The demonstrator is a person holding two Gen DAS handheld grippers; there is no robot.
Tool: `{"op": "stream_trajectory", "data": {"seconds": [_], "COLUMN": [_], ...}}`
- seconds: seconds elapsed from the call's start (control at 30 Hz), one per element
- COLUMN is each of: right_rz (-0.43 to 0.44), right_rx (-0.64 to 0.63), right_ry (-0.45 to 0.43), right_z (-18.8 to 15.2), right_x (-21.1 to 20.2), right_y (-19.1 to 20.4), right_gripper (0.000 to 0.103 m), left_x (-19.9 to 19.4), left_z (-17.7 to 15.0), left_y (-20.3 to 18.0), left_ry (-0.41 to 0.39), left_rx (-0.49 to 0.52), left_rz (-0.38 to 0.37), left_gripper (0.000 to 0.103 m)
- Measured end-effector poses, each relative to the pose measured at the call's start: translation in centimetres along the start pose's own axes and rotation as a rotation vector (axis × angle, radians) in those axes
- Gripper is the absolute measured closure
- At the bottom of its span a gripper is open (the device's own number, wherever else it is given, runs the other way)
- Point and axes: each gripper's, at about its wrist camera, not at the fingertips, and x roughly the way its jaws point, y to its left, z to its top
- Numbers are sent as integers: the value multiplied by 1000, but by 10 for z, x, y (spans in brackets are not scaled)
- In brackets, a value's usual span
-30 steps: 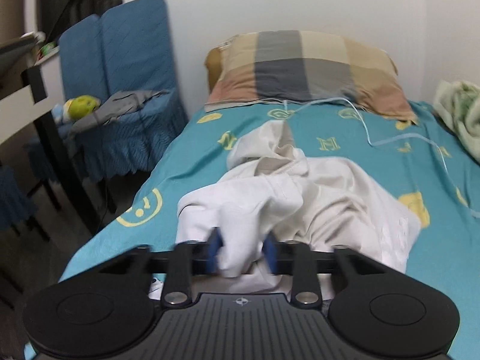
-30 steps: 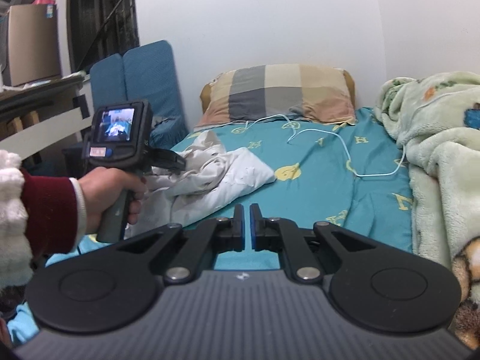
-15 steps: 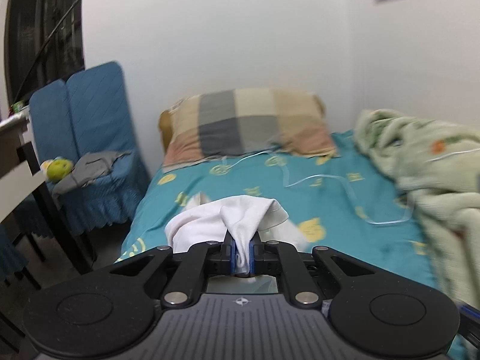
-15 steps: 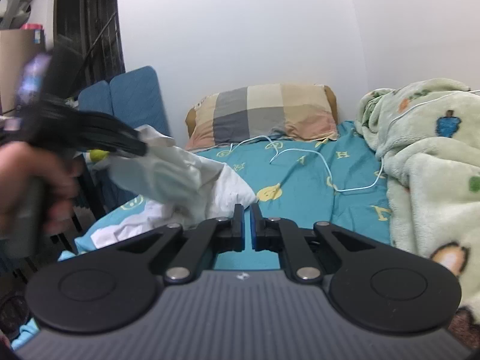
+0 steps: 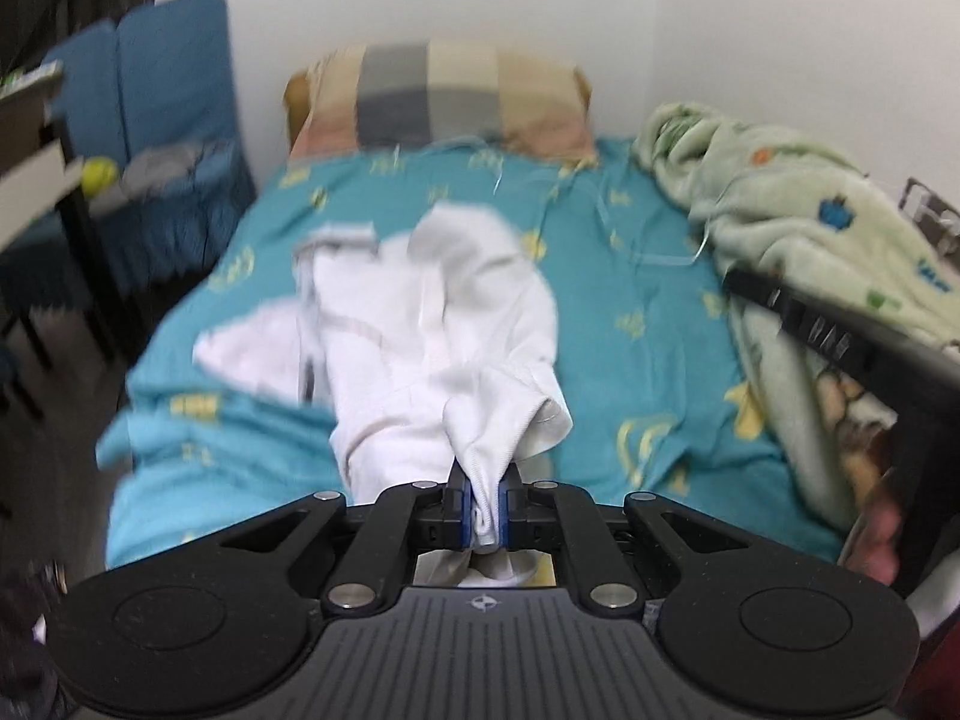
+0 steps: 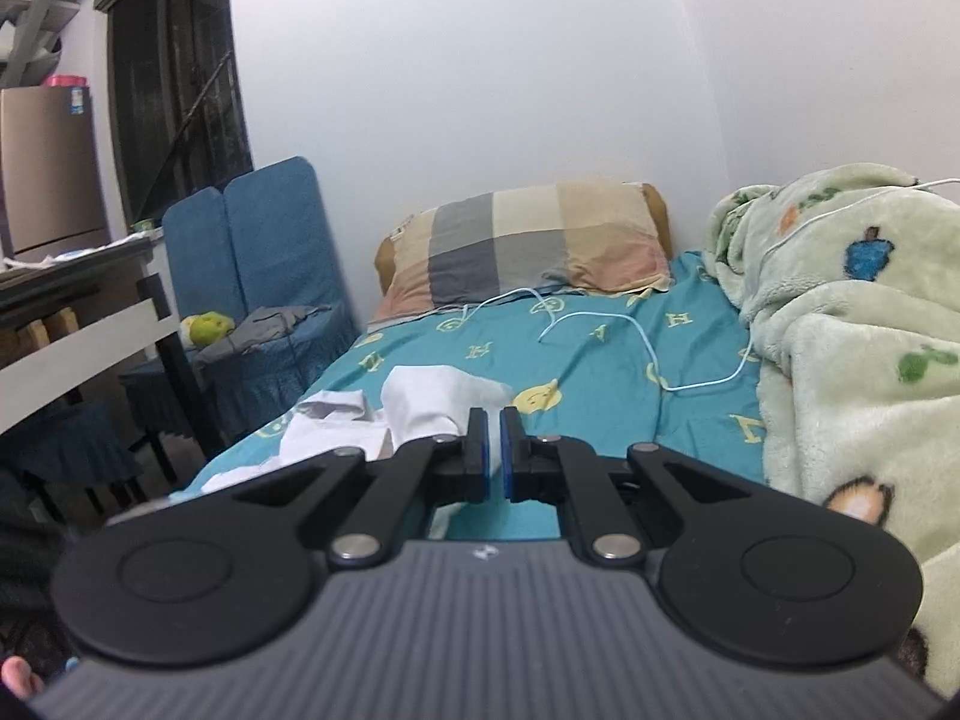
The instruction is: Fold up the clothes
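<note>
A white garment [image 5: 432,324] lies crumpled and stretched along the teal bed sheet [image 5: 648,324]. My left gripper [image 5: 485,501] is shut on a bunched edge of it near the bed's foot. In the right wrist view the garment [image 6: 432,402] lies just past the fingers, to the left. My right gripper [image 6: 494,453] is shut and empty, held above the sheet [image 6: 600,384]. Its black body shows in the left wrist view [image 5: 840,348] at the right.
A checked pillow [image 6: 528,246] sits at the head of the bed. A green fleece blanket [image 6: 852,324] is piled along the right side. A white cable [image 6: 648,354] lies on the sheet. A blue chair [image 6: 270,264] and a table [image 6: 78,324] stand left of the bed.
My left gripper closed on the white garment, lifted it, and now holds it drawn out lengthwise toward the bed's foot. The right gripper stayed shut and tilted upward.
</note>
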Motion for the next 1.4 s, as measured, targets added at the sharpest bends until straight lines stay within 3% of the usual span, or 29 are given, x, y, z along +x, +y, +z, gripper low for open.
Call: {"op": "stream_trajectory", "data": {"seconds": [0.23,0.33,0.53,0.6,0.8,1.03,1.07,1.13,1.2,1.23,1.4], "right_rz": [28,32,34,28,45,113,127,164,208,230,332], "right_rx": [-18,-17,-12,-5,8,16,9,9,17,19,-63], "right_ry": [17,22,42,53,89,154,168,200,233,248,300], "right_z": [-4,-5,-7,-8,-11,-20,-22,-27,-32,-34,-43], "right_x": [3,5,12,15,21,31,33,38,42,45,54], "right_y": [6,6,5,5,4,9,11,16,21,23,53], "right_gripper": [96,96,96,96,95,94,91,72,32,27,27], "left_x": [19,27,20,12,-11,6,11,21,32,38,53], "left_z": [-12,-11,-13,-12,1,41,45,45,41,36,21], "left_y": [16,19,27,30,49,81,85,90,95,98,113], "left_ry": [58,84,111,111,20,-81,-97,-113,-112,-101,-69], "left_rx": [-69,-78,-83,-76,-126,-283,-299,-314,-323,-326,-335], "left_rz": [-18,-23,-68,-75,-66,8,12,23,26,23,-8], "left_gripper": [91,86,68,57,42,38,36,35,33,33,33]}}
